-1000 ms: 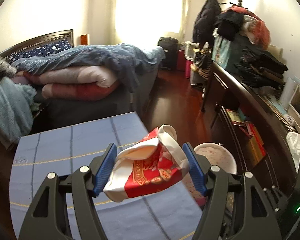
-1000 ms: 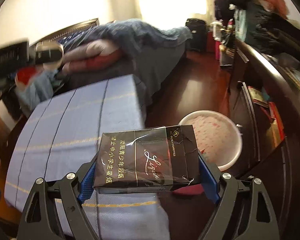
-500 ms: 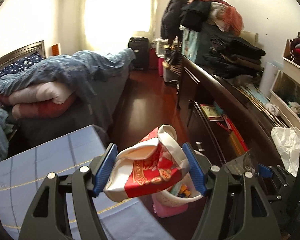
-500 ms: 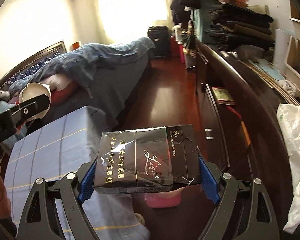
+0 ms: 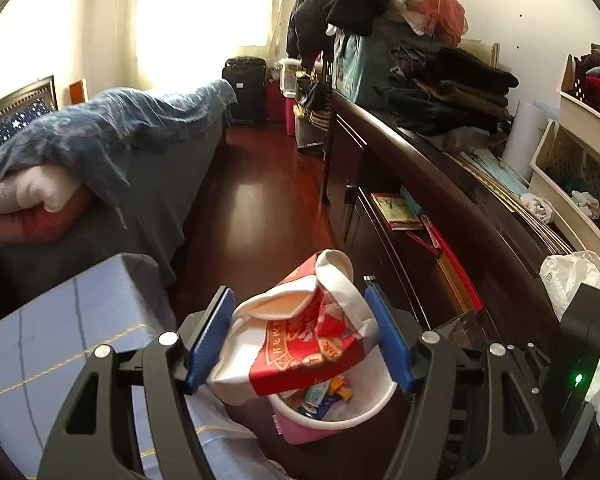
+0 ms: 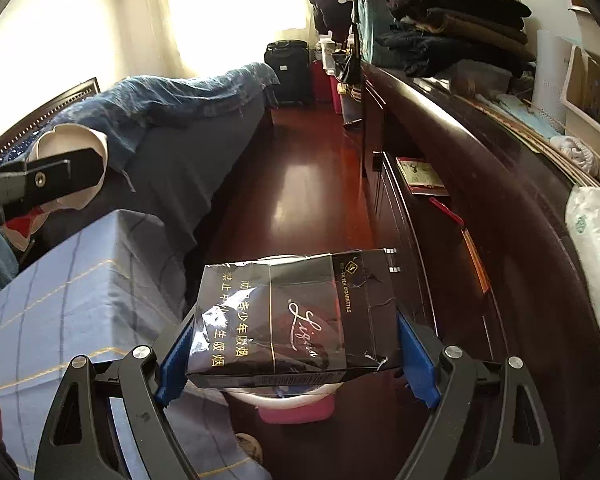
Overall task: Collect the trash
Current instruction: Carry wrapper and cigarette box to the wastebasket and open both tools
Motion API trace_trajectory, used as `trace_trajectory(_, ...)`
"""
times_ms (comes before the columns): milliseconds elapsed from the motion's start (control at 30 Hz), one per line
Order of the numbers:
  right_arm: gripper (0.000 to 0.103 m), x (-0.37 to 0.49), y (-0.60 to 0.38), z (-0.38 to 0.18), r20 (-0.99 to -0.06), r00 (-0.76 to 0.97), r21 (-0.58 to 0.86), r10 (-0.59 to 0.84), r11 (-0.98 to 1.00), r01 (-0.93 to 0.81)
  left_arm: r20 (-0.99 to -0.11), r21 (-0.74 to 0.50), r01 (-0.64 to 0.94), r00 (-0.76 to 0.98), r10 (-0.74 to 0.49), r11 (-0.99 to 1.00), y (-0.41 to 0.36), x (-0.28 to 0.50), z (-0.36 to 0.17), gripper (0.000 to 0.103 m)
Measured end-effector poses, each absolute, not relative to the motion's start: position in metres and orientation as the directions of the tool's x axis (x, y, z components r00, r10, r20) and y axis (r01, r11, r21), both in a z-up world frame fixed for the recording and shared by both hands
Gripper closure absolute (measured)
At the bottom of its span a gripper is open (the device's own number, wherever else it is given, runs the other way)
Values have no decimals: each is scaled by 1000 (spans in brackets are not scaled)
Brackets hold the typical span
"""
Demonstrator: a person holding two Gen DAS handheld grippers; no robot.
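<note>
My left gripper (image 5: 300,336) is shut on a crumpled red-and-white paper cup (image 5: 296,340), held above a white-lined pink trash bin (image 5: 332,416) with several wrappers inside. In the right wrist view, my right gripper (image 6: 296,344) is shut on a black cigarette carton (image 6: 292,316), which covers most of the trash bin (image 6: 296,406) right beneath it. The left gripper with the cup (image 6: 66,168) shows at the left edge of that view, and the right gripper's body (image 5: 512,364) stands at the lower right of the left wrist view.
A blue checked table (image 5: 60,344) lies to the left of the bin. Behind it stands a bed (image 5: 112,148) with a blue quilt. A dark dresser (image 5: 440,208) piled with clothes runs along the right, with a white plastic bag (image 5: 580,300) on it. Red wooden floor (image 5: 260,208) lies between.
Both grippers swung right, away from the blue table, until the trash bin lay under them. Each keeps its grip: the left on the cup, the right on the carton.
</note>
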State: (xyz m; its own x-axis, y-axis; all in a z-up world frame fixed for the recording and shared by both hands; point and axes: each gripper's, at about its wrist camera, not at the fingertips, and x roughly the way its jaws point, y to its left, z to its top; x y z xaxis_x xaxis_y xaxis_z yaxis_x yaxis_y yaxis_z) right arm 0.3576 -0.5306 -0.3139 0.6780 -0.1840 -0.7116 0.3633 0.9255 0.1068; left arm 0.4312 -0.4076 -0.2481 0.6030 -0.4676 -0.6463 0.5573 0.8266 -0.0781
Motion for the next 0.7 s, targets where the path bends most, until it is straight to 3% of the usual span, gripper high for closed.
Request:
trace_trajectory(233, 15, 384, -543, -342, -713, 668, 62, -211, 931, 360, -690, -168, 547, 529, -494, 820, -418, 462, -272, 28)
trace_trajectory(333, 7, 391, -547, -350, -714, 665, 50, -219, 931, 361, -677, -198, 543, 527, -514, 816, -414, 466, -272, 23)
trace_trajectory(700, 5, 373, -518, -347, -753, 616, 33, -233, 921, 388, -642, -140, 468, 628, -440, 872, -362, 448, -252, 9)
